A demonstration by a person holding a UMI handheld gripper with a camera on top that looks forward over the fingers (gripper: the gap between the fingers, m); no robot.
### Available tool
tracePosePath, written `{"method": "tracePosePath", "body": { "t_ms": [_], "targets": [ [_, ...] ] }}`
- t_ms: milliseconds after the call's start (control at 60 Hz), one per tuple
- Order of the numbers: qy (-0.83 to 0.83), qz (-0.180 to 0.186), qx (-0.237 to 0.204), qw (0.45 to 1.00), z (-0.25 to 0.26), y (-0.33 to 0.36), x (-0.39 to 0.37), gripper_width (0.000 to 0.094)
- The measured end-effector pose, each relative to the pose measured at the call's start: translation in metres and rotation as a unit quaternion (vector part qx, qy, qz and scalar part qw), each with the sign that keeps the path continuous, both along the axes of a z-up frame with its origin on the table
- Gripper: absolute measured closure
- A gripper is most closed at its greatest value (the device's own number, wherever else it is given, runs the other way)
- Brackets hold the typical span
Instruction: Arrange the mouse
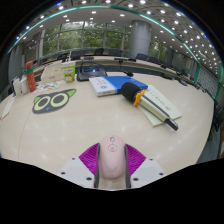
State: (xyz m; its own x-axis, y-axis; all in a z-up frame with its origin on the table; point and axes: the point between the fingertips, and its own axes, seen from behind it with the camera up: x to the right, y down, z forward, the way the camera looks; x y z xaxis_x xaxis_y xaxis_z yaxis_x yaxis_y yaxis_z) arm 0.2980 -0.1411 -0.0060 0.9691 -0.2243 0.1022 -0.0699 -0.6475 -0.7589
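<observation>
Gripper [112, 168] pinches a pale pink mouse [112, 155] between its 2 purple pads [90, 158], low over a beige table [70, 125]. To place it well, the mouse likely needs lowering flat and square before the fingers part. Beyond lie a round-eyed mat [53, 100], a blue book [126, 86], white papers [155, 102] and a black pen [163, 118]; office windows [85, 38] and ceiling lights ring the room.

Rows of ceiling lights [110, 10] brighten the room evenly; the table [60, 135] beyond the fingers shows soft glare (edges bend strongly).
</observation>
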Motion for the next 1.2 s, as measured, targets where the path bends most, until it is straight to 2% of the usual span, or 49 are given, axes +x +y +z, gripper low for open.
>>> {"method": "tracePosePath", "body": {
  "t_ms": [100,250,383,500,583,733,833,1017,1133,1167,1200],
  "targets": [
    [-0.012,-0.017,0.010,1.000,0.023,0.003,-0.003,0.0587],
    [-0.019,-0.032,0.071,0.997,0.105,0.033,-0.017,0.0586],
    [-0.036,-0.004,0.126,0.991,0.183,0.090,-0.045,0.0586],
    [-0.037,0.037,0.150,0.987,0.205,0.152,-0.090,0.0587],
    [-0.028,0.070,0.144,0.987,0.195,0.194,-0.128,0.0588],
    [0.001,0.115,0.098,0.988,0.124,0.246,-0.190,0.0589],
    [0.011,0.133,0.065,0.989,0.069,0.267,-0.216,0.0587],
    [0.019,0.147,0.022,0.989,0.015,0.275,-0.231,0.0578],
    [0.038,0.148,-0.003,0.988,-0.008,0.270,-0.236,0.0473],
    [0.038,0.150,0.005,0.988,-0.005,0.271,-0.236,0.0446],
    [0.034,0.153,0.003,0.988,-0.005,0.269,-0.236,0.0382]
  ]
}}
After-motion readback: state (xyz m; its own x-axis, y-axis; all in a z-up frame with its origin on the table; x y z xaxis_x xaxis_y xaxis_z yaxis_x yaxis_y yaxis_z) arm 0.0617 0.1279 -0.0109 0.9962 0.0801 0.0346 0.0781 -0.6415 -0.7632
